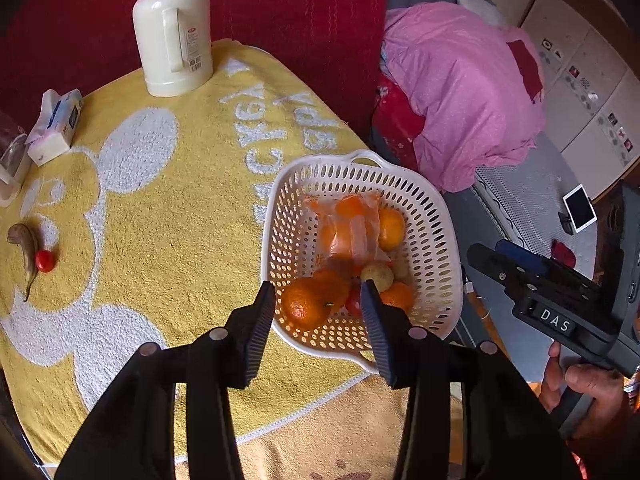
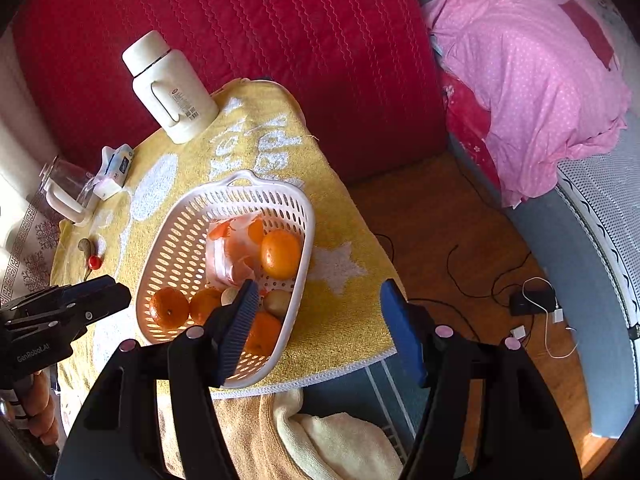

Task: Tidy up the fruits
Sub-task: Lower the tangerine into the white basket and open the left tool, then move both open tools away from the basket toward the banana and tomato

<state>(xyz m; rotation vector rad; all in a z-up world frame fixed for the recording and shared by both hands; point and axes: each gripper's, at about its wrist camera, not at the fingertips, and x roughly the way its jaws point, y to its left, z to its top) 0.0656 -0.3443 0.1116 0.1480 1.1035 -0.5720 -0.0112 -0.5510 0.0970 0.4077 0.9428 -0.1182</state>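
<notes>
A white perforated basket (image 1: 440,216) (image 2: 176,216) stands near the right edge of the yellow towel-covered table. It holds several oranges, a bag of orange pieces (image 1: 352,228) and a yellowish fruit (image 1: 378,276). My left gripper (image 1: 318,306) (image 2: 116,292) hovers at the basket's near-left rim. One orange (image 1: 306,306) (image 2: 168,308) lies in the basket below its spread fingers, untouched by the pads. My right gripper (image 2: 320,308) (image 1: 520,276) is open and empty beside the basket's right side, over the table edge. A cherry tomato (image 1: 44,260) (image 2: 94,262) lies far left on the towel.
A grey-brown curved pod (image 1: 24,244) lies beside the tomato. A cream flask (image 1: 172,28), a tissue pack (image 1: 56,124) and a glass jug (image 2: 64,188) stand at the back. Right of the table are a bed with pink bedding (image 2: 532,80) and cables (image 2: 532,304) on the floor.
</notes>
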